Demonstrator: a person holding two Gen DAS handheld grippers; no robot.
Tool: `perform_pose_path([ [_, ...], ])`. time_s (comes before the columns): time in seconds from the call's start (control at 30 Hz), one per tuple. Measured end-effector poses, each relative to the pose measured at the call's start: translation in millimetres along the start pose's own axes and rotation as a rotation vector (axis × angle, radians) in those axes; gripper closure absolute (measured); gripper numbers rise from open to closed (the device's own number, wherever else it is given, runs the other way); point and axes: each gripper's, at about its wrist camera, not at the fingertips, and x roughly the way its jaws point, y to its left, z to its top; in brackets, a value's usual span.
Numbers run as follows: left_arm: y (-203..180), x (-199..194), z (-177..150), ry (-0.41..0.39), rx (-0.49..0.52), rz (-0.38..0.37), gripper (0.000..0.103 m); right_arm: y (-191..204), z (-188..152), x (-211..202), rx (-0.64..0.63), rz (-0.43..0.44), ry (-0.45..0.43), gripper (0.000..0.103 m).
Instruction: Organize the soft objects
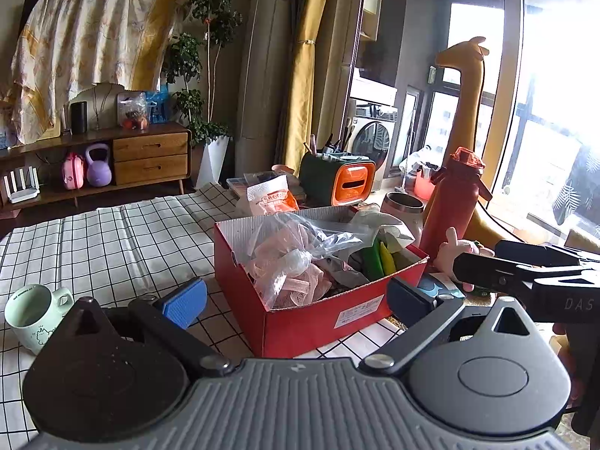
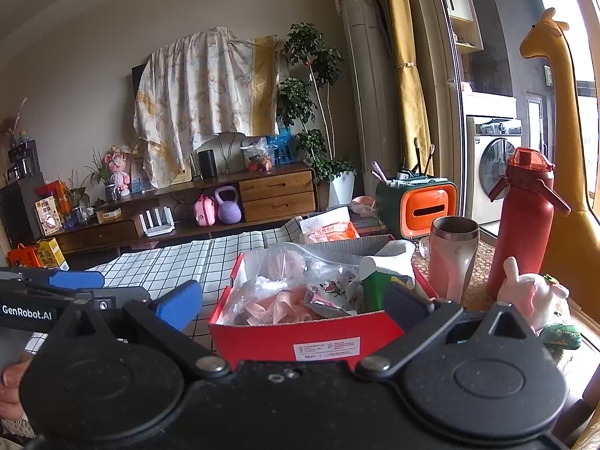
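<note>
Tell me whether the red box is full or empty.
Nearly full: the red box is open-topped, with clear plastic bags of pink soft items heaped to its rim.

The left gripper (image 1: 296, 302), a black and grey two-finger tool with blue ribbed pads, has its jaws spread wide with nothing between them. One pad (image 1: 185, 302) sits at 9 o'clock of the gap, the other at 3 o'clock.

The right gripper (image 2: 292, 304), an all-black two-finger tool with blue pads, is likewise spread wide and grips nothing. Its left pad (image 2: 179, 304) sits at 9 o'clock.

In each wrist view the opposite tool enters from the side edge. Fingers of the person's left hand (image 2: 11, 386) show at 8 o'clock in the right wrist view.
</note>
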Motion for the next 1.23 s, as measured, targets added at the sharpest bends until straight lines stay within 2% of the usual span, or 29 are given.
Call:
perform_pose_path([
  [0.43,-1.2,-3.3,-1.0,-0.017,0.01,0.008,0.0,14.6,-1.6,3.9,-0.021,0.017,0.013,0.0],
  [1.23,1.2,-4.3,-2.0,-0.012,0.003,0.005,0.0,15.3,-3.0,4.5,-0.02,0.018,0.018,0.0],
])
